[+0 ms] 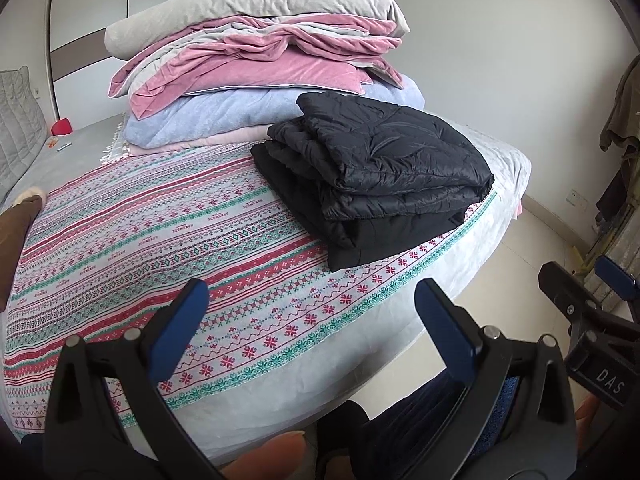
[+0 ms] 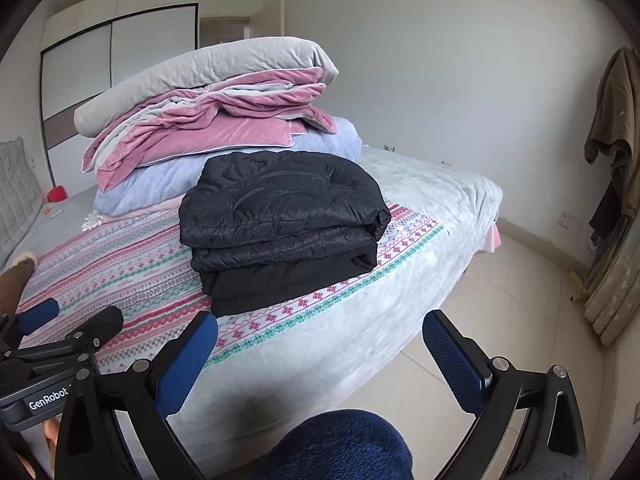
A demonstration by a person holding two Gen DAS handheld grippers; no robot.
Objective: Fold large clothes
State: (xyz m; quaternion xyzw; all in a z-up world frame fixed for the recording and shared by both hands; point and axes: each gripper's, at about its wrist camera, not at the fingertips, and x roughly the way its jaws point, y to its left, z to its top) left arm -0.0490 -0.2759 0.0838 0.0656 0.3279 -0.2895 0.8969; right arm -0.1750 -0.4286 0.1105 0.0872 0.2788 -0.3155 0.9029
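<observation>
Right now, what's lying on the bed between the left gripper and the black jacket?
Nothing but the patterned cover. In the left wrist view, the stretch from the open left gripper to the folded black jacket is bare.

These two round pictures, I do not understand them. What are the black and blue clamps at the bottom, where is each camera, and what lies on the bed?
A person holds one two-finger gripper in each hand; each carries a wide-angle camera looking along its fingers. One picture comes from the left gripper, the other from the right gripper. Both are open and hold nothing. On the bed lies a patterned cover, on it a folded black padded jacket, and behind it a stack of folded blankets.
</observation>
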